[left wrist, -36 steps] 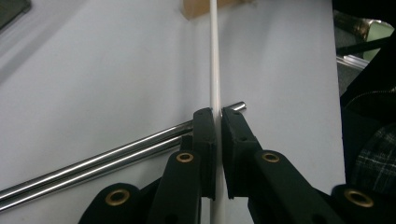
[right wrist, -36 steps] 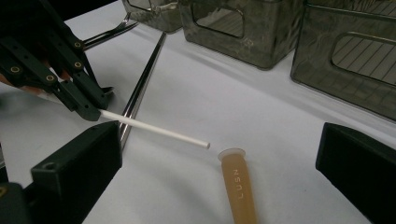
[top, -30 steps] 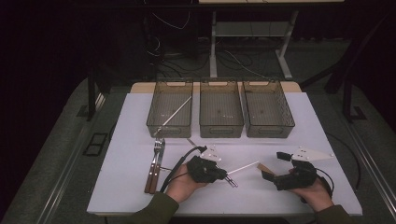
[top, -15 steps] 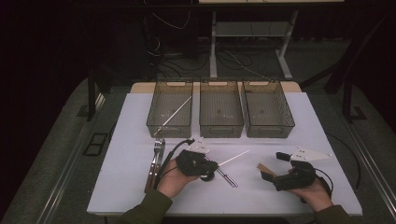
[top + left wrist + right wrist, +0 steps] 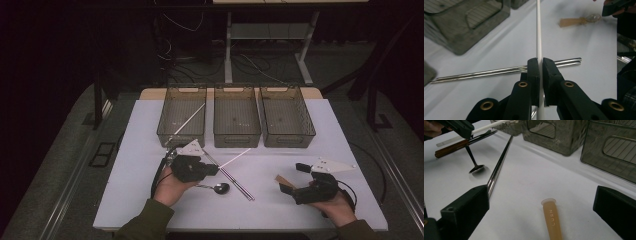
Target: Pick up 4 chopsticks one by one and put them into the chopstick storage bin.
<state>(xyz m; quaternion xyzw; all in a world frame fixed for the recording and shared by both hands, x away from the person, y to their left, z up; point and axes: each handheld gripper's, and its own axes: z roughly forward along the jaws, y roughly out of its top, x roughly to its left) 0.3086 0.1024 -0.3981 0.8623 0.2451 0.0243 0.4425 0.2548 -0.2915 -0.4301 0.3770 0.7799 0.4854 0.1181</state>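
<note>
Moved since a second ago: the left gripper (image 5: 212,167) has slid toward the left side of the table with the white chopstick (image 5: 235,158) in its jaws; the spoon (image 5: 216,188) it covered then now lies in the open. The right gripper (image 5: 291,178) sits where it was.
Left gripper state: jaws pinched together on the white chopstick (image 5: 539,37), gripped near one end, the long remainder running out ahead of the fingertips (image 5: 534,72).
Right gripper state: jaws apart, nothing between them, hovering low over the tan spoon (image 5: 552,221) on the white table (image 5: 150,150).
Where the stick is: lifted clear of the table in front of the left and middle bins, crossing above the pair of steel chopsticks (image 5: 236,181) that lie flat.
Long axis: its free tip points away from the person and to the right, toward the middle bin (image 5: 236,138).
Target, by my reading: the left bin (image 5: 183,137), which already holds a matching white stick (image 5: 189,120) lying on a slant.
Key relation: that bin lies straight ahead of the left hand (image 5: 172,187), just beyond the gripper; the stick's tip aims to the right of it, so the axis must swing left before lowering.
Nearer hand: the left one, clearly; the right is well apart.
</note>
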